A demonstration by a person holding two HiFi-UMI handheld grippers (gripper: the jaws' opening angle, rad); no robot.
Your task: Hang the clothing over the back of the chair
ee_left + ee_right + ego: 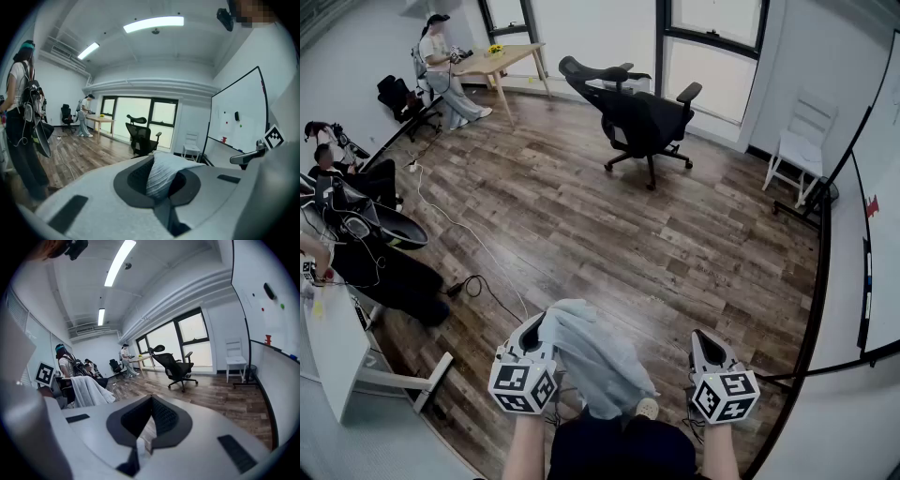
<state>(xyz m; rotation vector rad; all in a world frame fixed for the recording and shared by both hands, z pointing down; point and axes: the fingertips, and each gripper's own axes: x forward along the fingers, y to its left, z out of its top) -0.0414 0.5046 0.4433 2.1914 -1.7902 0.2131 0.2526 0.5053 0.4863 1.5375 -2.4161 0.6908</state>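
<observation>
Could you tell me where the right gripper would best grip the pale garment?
Probably the garment at its loose right-hand edge, approached from the right: the left gripper pinches one bunched fold and the rest droops free toward the right gripper, whose shut jaws must open first.

light: bright, ceiling strips (153,23); windows (712,52) glare; edges: fisheye-warped; foreground perhaps soft

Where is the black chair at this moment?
In the head view, the black chair stands across the room by the window, between the wooden table on its left and the white chair on its right.
</observation>
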